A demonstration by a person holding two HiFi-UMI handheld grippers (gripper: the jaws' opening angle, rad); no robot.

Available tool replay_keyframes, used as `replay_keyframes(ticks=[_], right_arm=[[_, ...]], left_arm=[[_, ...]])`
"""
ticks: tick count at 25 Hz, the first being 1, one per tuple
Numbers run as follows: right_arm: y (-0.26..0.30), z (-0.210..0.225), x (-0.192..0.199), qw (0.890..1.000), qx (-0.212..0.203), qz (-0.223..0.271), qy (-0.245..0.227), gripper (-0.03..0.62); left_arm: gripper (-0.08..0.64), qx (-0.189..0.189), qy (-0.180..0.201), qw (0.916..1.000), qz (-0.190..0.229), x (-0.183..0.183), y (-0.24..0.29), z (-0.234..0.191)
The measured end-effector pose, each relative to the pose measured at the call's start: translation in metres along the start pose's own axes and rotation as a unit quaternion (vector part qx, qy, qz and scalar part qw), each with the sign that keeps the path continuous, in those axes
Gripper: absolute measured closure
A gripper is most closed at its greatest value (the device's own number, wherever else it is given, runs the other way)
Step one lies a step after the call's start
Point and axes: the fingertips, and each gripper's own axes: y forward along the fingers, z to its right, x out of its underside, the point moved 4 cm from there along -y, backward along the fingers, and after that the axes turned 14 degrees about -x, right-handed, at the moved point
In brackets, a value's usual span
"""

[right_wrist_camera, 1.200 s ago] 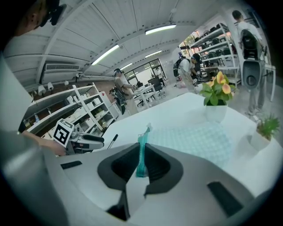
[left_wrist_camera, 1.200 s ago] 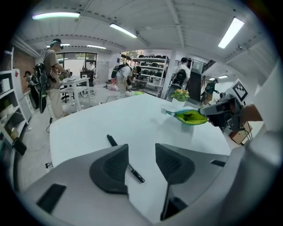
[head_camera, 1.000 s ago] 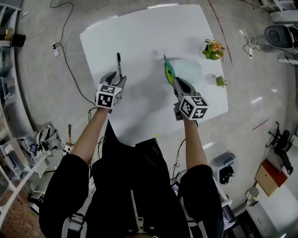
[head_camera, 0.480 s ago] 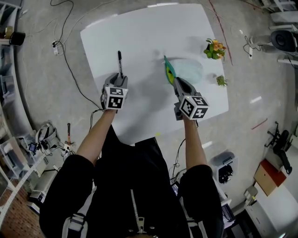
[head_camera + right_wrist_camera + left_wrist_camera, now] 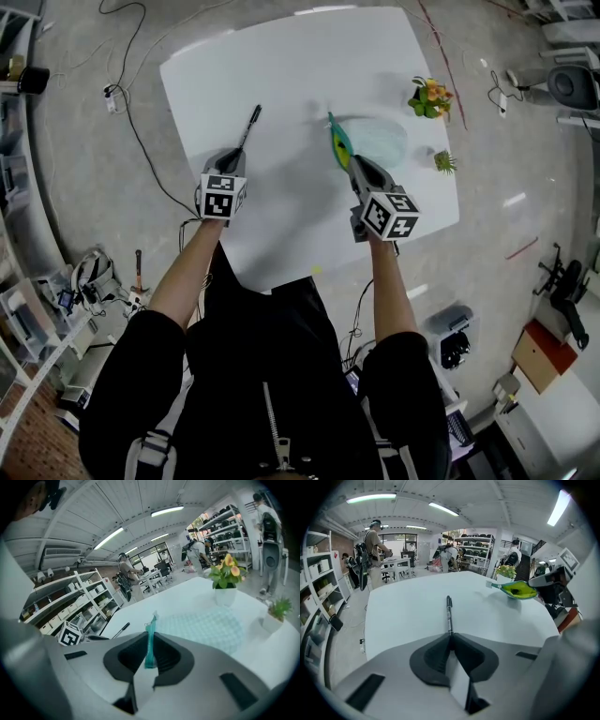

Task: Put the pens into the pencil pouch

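Closing on the tail end of the black pen, your left gripper points it toward one o'clock. Your right gripper pinches the limp pouch by its rim, at the pen's three o'clock. Pen likely light, stiff, slick; a mid-barrel hold would be steadier.

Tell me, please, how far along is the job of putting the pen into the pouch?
Done: nothing that can be confirmed; no pen shows inside the pouch.
In hand: the right gripper is shut on the pouch's teal edge. The left gripper jaws are closing on one end of the black pen, with the pads on it.
Left: carry the pen across the table and drop it into the pouch.
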Motion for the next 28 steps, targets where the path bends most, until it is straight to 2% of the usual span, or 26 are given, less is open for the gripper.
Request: replay_keyframes(ticks=[8,14,21,28], right_arm=[[0.001,0.001,-0.002,1.000,-0.001,0.001,0.001,0.546],[0.001,0.002,-0.002,1.000,-0.001,0.001,0.004,0.546],[0.000,0.003,-0.002,1.000,-0.001,0.004,0.005,0.546],[0.000,0.005,-0.004,1.000,0.000,0.008,0.009,0.546]], left_arm=[[0.514,0.046,0.036,0.9980,0.025,-0.011,-0.016,-0.018],[0.514,0.088,0.074,0.9924,0.042,-0.028,-0.032,-0.025],[0.514,0.152,0.141,0.9765,0.061,-0.055,-0.061,-0.021],[0.514,0.215,0.167,0.9599,0.070,-0.080,-0.075,-0.006]])
